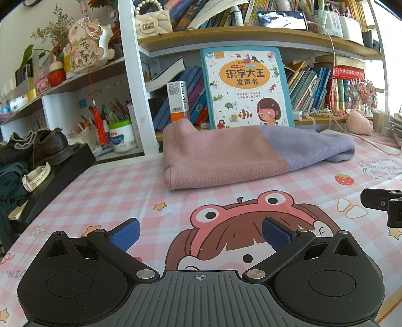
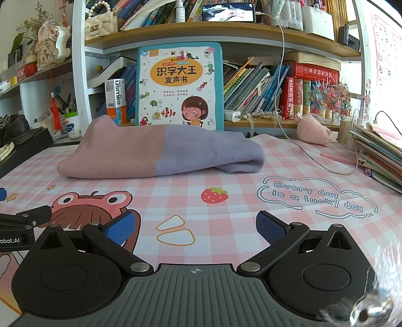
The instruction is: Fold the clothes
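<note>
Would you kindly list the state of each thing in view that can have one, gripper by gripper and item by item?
left gripper: open, empty, short of the garment
right gripper: open, empty, short of the garment
pink and purple garment: folded, flat on the table mat
phone: screen on, cable plugged in
picture book: closed, upright against the shelf

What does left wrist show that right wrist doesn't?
Left wrist only: brown shoe and white watch on the black box at the table's left edge. Right wrist only: the "lucky day" print and a stack of books on the right. Both: folded pink-and-purple garment on the checked tablecloth, upright children's book, each gripper open and empty.
</note>
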`<state>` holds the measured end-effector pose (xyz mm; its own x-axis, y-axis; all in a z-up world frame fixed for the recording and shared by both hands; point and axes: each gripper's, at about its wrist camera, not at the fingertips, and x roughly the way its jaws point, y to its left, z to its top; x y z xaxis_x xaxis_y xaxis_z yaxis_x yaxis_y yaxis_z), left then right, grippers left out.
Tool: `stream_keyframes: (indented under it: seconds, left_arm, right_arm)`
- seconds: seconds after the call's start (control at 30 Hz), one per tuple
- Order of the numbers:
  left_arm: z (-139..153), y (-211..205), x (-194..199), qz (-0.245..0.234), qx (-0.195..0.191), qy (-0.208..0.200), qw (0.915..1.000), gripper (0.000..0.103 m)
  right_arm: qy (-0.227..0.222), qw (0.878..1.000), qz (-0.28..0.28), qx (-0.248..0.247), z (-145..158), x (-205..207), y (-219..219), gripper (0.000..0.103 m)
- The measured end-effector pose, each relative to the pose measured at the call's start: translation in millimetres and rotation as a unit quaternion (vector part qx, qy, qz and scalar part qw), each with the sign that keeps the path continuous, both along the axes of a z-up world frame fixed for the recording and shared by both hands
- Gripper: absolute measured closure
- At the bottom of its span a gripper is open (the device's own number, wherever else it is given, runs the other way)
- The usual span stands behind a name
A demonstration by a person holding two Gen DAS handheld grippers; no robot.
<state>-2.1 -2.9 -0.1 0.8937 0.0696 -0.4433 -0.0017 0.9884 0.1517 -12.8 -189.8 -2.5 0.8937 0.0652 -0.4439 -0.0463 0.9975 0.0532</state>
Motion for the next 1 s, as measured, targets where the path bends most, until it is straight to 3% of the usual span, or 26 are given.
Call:
stream_keyframes:
  seconds: [1.0]
  left_arm:
    - [0.4,-0.4,0.2,0.002,0.000,0.000,1.0000,0.000]
  right_arm:
    - [0.005,1.000,-0.002,0.002,-1.2,0.4,-0.4,0.000]
